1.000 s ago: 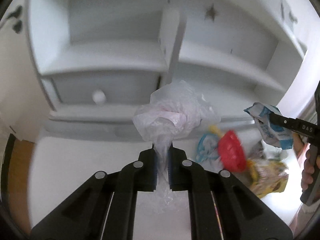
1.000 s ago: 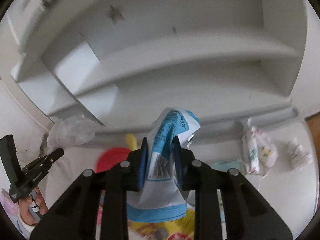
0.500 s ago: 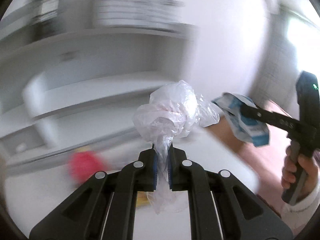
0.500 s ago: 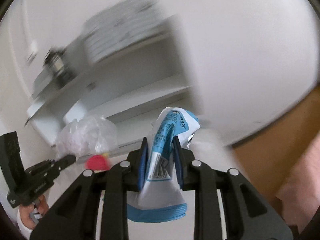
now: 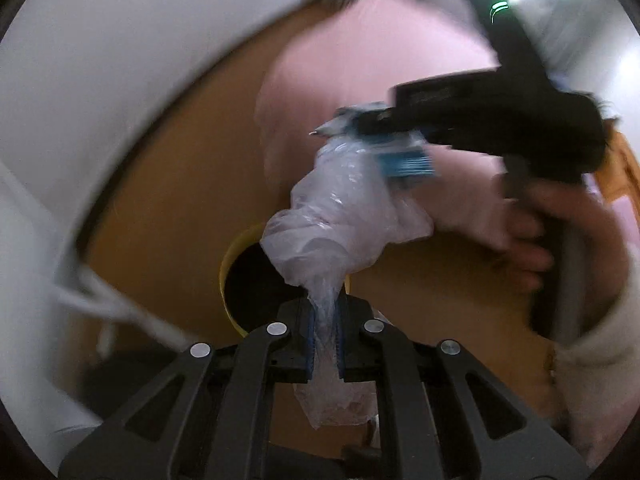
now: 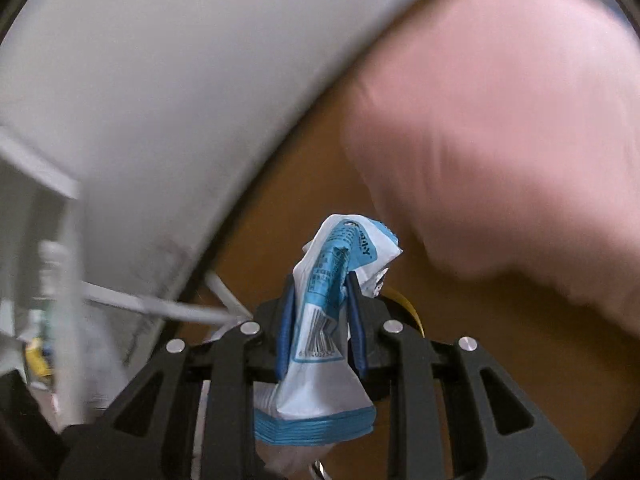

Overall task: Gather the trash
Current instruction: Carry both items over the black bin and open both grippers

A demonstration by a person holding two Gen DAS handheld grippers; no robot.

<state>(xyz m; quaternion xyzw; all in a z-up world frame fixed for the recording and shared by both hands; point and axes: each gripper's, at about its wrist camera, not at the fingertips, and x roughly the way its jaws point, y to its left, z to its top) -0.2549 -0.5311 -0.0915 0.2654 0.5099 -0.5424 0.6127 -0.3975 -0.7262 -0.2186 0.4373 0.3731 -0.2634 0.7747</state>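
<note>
Both views are motion-blurred; background detail is soft.

Left wrist view, nearest first: the left gripper point(image 5: 325, 344) is pinched tight on the twisted neck of a clear plastic bag point(image 5: 340, 216). The film is thin, crinkled and translucent; it balloons into a loose wad above the blue pads, and a short tail hangs below them. Just behind the gripper sits a round yellow bin point(image 5: 229, 280) with a dark interior, its rim partly hidden by the bag. The bag hangs above the bin's opening, not in it. The bin stands on an orange-brown wood floor point(image 5: 180, 184). Further out, the right gripper point(image 5: 372, 124) comes in from the right, a black, blocky body held in the person's hand point(image 5: 532, 236), clamping a blue and white wrapper point(image 5: 400, 156) that touches the top of the bag. Behind it is blurred pink fabric point(image 5: 360, 60), and a white wall point(image 5: 120, 40) curves across the upper left.

Right wrist view, nearest first: the right gripper point(image 6: 321, 320) squeezes the blue and white wrapper point(image 6: 332, 312) between its blue pads. It is a flat, creased foil pack with a barcode, a ribbed blue bottom seal and a crumpled top. Only a yellow sliver of the bin point(image 6: 408, 304) shows behind the fingers, so whether the wrapper is over the opening cannot be told here. White rods point(image 6: 160, 304) at left are blurred. This view does not show the left gripper or the bag; the pink fabric point(image 6: 500, 120) fills the upper right, and the wall point(image 6: 180, 80) the upper left.
</note>
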